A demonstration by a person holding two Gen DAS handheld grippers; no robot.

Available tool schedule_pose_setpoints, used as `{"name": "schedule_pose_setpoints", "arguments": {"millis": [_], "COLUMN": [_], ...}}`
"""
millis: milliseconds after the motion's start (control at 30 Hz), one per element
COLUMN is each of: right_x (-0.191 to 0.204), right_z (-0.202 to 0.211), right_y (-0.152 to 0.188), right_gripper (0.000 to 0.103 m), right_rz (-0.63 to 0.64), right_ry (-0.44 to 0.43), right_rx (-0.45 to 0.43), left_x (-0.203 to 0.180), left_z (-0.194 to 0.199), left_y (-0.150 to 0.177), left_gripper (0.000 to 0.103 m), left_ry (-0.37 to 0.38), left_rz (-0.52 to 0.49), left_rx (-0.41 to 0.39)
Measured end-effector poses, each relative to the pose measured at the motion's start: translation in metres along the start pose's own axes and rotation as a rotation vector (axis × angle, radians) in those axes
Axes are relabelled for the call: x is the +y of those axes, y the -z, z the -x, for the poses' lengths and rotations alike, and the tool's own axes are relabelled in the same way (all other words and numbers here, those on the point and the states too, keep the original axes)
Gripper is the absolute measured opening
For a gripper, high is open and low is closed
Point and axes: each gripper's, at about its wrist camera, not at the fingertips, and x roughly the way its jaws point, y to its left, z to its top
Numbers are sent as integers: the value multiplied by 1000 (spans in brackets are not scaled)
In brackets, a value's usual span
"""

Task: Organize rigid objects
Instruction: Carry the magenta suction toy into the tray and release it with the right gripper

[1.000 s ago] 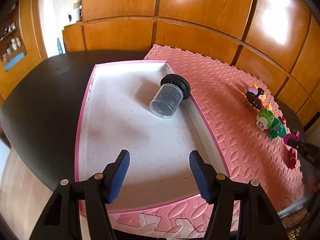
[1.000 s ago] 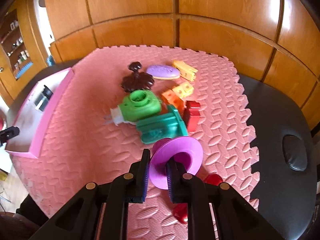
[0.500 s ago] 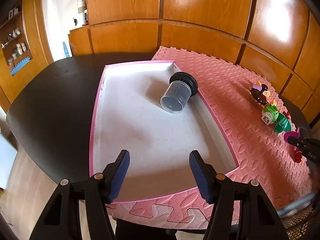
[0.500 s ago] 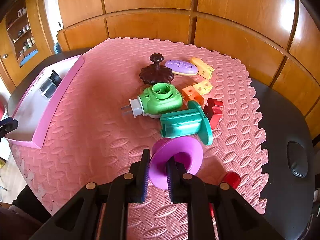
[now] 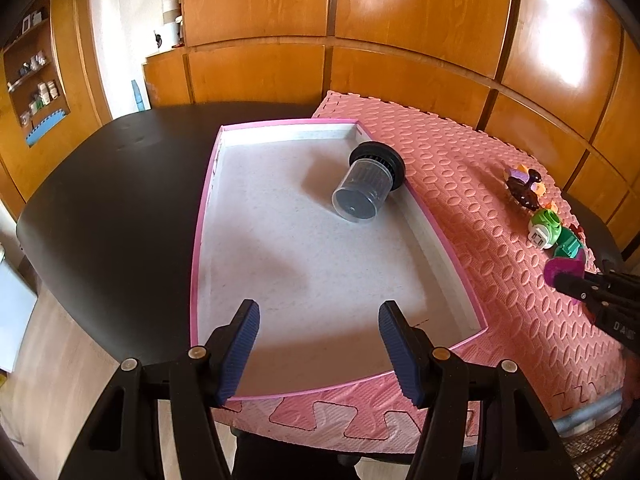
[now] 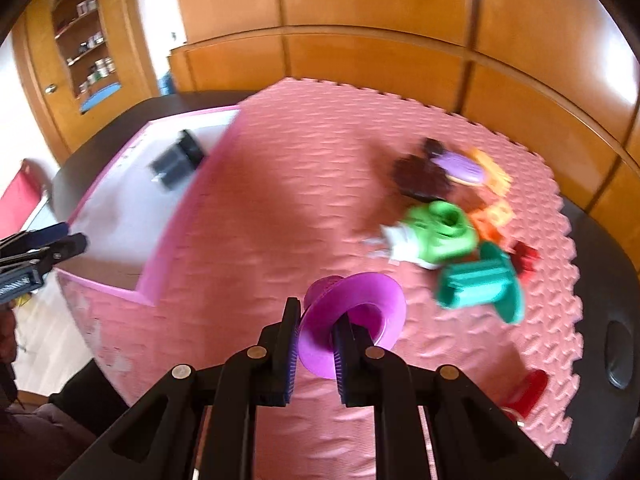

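Observation:
My right gripper point(image 6: 316, 340) is shut on the rim of a purple funnel-shaped piece point(image 6: 360, 304) and holds it above the pink foam mat point(image 6: 280, 208). It also shows in the left wrist view point(image 5: 564, 272). My left gripper point(image 5: 320, 340) is open and empty over the near end of the pink-rimmed white tray point(image 5: 204, 216). A clear jar with a black lid point(image 5: 366, 188) lies on its side in the tray, near its far right wall.
A pile of toys lies on the mat's right side: a green plug-like piece point(image 6: 436, 236), a teal spool point(image 6: 480, 284), a brown piece point(image 6: 420, 172), a lilac oval point(image 6: 464, 168), orange blocks, red pieces point(image 6: 528, 392). Wood panel walls stand behind the black table point(image 5: 112, 200).
My right gripper has lifted the purple piece and swung left toward the tray. My left gripper has pulled back and up from the tray, still open.

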Motion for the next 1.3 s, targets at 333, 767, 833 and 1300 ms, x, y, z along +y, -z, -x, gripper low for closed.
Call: {"name": "schedule_pose_setpoints", "arguments": {"millis": [333,767,833,1300], "right_x": [77,150,149,120], "right_z": [-7,-85,-95,-82], "right_y": [-39,-87,-91,-91], "right_gripper": [14,14,15,56], "right_rz": [123,270,268,116], "right_ry": [-194,-182,-144,-193], "right_rx": [-23,91,91,34], "left_x": [22,56,57,58], "left_z": [3,0,-1,-1], "left_y": [-2,-1,0,-1], "left_gripper": [63,63,63,63], "left_ry": [-23,-59,-57,-56], "left_rz": [70,157,160,171], "left_rx": [-20,-15,-12,-11]}}
